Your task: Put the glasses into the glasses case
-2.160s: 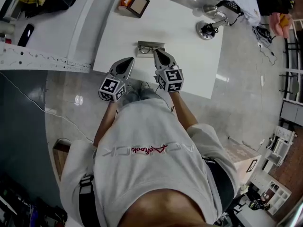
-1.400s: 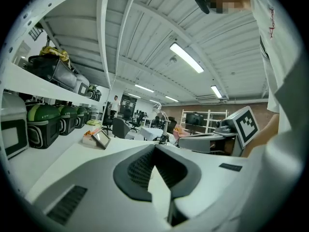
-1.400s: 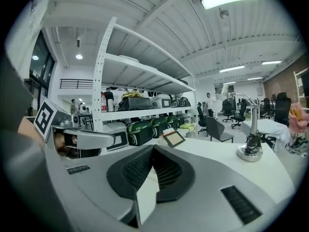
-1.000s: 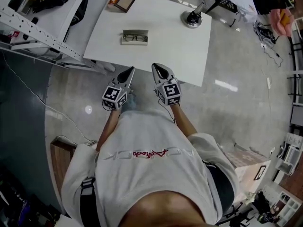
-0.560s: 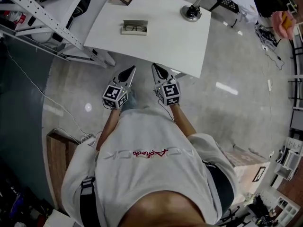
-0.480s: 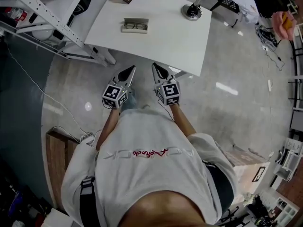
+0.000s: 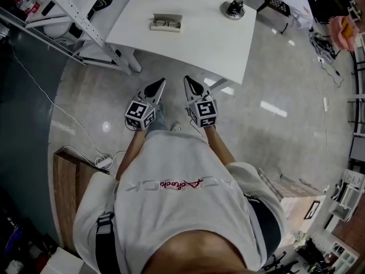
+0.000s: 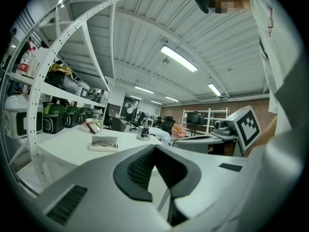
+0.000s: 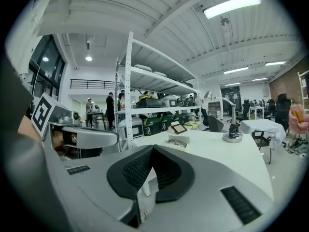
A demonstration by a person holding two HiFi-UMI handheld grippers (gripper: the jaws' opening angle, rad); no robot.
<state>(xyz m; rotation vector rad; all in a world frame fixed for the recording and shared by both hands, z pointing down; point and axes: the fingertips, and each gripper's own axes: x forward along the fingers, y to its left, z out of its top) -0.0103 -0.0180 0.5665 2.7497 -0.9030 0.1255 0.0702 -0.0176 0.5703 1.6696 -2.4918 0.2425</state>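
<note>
glasses (image 7: 166,21) in case (image 7: 165,27), left gripper (image 7: 161,81) and right gripper (image 7: 186,78) fingers together, bystanders (image 9: 110,109) only in right gripper view

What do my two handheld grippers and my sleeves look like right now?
The left gripper and right gripper are both grey plastic shells, dark on top, tapering to a point. Each carries a white cube with black square markers at its rear. The inner pads are black and ribbed. The person wears a pale grey T-shirt with red script; its sleeves end above the forearms.
</note>
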